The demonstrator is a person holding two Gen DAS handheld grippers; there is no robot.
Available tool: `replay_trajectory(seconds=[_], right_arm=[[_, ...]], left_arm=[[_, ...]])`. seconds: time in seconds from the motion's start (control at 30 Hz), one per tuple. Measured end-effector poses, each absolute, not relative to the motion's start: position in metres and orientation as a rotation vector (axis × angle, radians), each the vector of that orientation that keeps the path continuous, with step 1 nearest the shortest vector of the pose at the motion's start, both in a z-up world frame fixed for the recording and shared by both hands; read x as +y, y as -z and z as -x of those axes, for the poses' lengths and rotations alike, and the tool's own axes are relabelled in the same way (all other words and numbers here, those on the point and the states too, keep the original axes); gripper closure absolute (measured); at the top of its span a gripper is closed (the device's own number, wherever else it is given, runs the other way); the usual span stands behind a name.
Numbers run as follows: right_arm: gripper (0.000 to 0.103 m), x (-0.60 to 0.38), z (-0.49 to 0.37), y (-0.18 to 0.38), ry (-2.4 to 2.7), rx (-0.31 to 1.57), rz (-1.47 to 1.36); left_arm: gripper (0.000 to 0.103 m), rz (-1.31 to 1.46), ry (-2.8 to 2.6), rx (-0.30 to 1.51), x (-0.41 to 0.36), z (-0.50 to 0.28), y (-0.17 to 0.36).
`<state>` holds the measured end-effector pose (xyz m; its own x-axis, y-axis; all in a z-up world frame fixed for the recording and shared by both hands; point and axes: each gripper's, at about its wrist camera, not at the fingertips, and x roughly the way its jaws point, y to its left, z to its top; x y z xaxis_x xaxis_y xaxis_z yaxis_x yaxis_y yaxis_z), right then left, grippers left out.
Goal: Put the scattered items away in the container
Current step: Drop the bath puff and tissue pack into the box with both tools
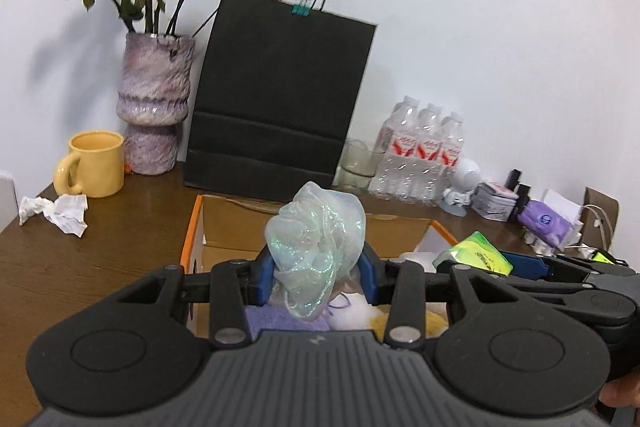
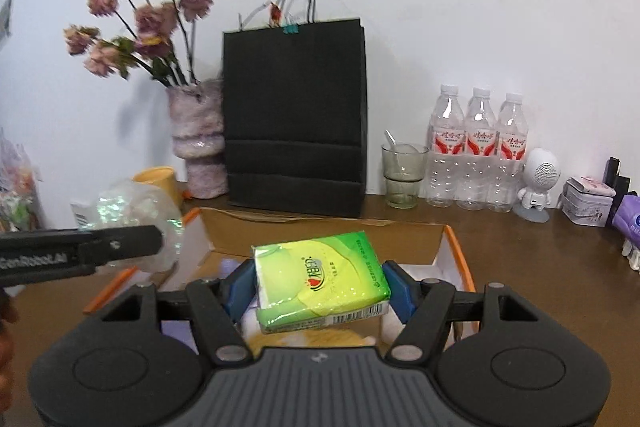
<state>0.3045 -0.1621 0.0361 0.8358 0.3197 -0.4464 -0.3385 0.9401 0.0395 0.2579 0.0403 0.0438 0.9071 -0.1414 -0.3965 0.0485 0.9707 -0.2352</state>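
My left gripper [image 1: 316,277] is shut on an iridescent sheer scrunchie [image 1: 316,247] and holds it above the open cardboard box with orange edges [image 1: 192,239]. My right gripper [image 2: 318,287] is shut on a green tissue pack [image 2: 320,281] above the same box [image 2: 454,247]. Purple, white and yellow soft items lie inside the box [image 1: 280,319]. In the left wrist view the tissue pack [image 1: 476,253] shows at right. In the right wrist view the left gripper [image 2: 120,241] with the scrunchie [image 2: 136,215] comes in from the left.
On the brown table [image 1: 100,255] stand a yellow mug [image 1: 94,163], crumpled paper [image 1: 56,213], a vase of dried roses [image 1: 154,103], a black paper bag [image 1: 280,95], a glass [image 2: 402,173], three water bottles [image 2: 478,147], a white figure speaker [image 2: 538,183] and small boxes [image 2: 588,201].
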Motion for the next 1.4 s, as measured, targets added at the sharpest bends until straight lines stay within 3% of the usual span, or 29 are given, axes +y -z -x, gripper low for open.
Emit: replay_trajectory(seconds=[0.17,0.27,0.3,0.33,0.37,1.0,1.4], right_arm=[[0.036,-0.159,-0.335,-0.017,-0.340,0.523,0.046],[0.033,-0.154,-0.347,-0.006,-0.337,0.561,0.072],[0.029,-0.152,-0.349,-0.004,-0.334,0.571,0.080],[0.016,-0.151,-0.351,-0.002,-0.327,0.578,0.085],[0.009,-0.150,-0.351,0.000,-0.323,0.580,0.090],[0.007,-0.156,-0.342,-0.008,-0.313,0.607,0.095],[0.007,-0.197,-0.288,-0.034,-0.293,0.556,0.087]], left_arm=[[0.061,0.227,0.067,0.473,0.043,-0.290,-0.026],[0.049,0.212,0.073,0.508,0.042,-0.302,-0.016],[0.032,0.206,0.072,0.517,0.041,-0.304,-0.013],[0.008,0.203,0.068,0.524,0.041,-0.305,-0.011],[0.000,0.199,0.058,0.525,0.041,-0.306,-0.009],[0.000,0.189,0.041,0.506,0.036,-0.294,-0.019],[0.000,0.183,0.031,0.444,0.041,-0.236,-0.049]])
